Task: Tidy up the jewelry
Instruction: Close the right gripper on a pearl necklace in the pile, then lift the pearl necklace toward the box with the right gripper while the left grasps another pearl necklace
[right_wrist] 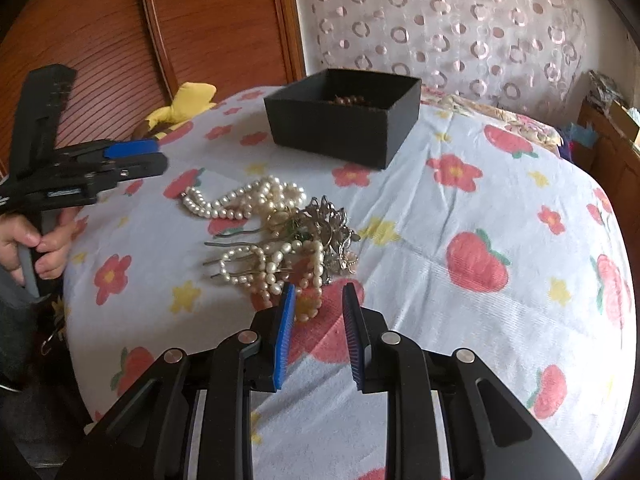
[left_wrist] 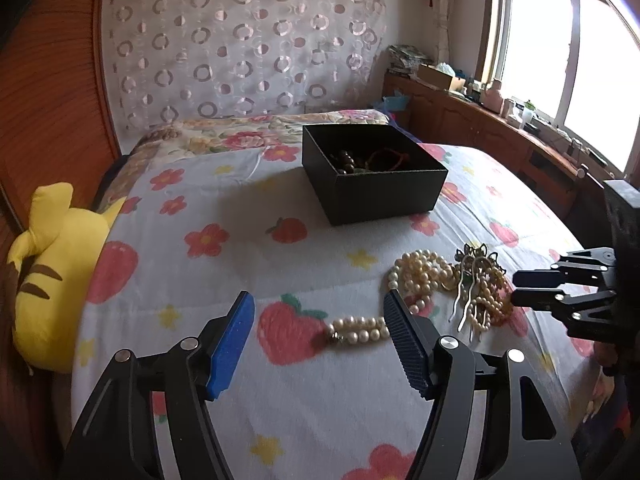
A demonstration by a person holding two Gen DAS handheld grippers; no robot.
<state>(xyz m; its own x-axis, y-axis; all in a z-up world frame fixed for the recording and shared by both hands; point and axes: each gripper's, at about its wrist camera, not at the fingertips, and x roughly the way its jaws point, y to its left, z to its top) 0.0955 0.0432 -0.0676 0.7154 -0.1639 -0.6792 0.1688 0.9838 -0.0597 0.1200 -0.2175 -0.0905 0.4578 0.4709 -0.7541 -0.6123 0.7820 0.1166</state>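
Pearl strands (right_wrist: 256, 208) and a metal hair comb (right_wrist: 320, 232) are lying heaped on the bed (right_wrist: 520, 208), near the black box (right_wrist: 344, 116), which is already holding some beads. Left gripper (left_wrist: 320, 312): fingers parted wide, straddling the clasp end of one strand without pressing it. Right gripper (right_wrist: 319, 300): fingers narrowly apart, empty, nearing the heap's edge. Pickup is apparently beginning; closing on one piece comes next. No legible writing is showing.

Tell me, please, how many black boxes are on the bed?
1: the black box sits open on the flowered bedspread, beyond the tangled pearl necklaces. Nothing seems to hide another.
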